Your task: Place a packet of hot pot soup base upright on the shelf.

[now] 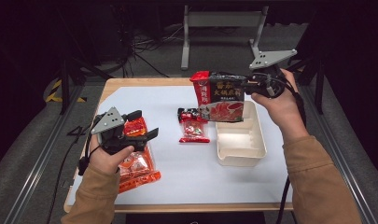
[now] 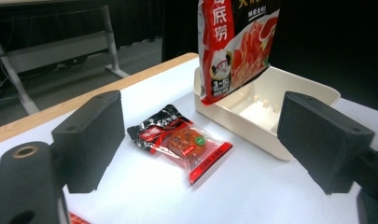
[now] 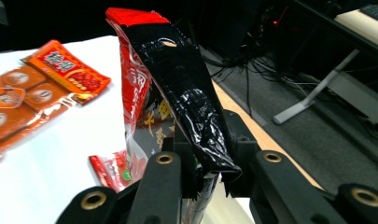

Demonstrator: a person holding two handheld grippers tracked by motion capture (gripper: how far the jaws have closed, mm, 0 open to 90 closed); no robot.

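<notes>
Right claw gripped the pouch hanging over the tray below it, not yet dropped in; left claw gaped, unloaded, above orange packs, small packets still waiting ahead.

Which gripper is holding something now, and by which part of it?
The right gripper holds the large soup-base packet by its top edge, over the cream tray. The left gripper is open, holding nothing.
</notes>
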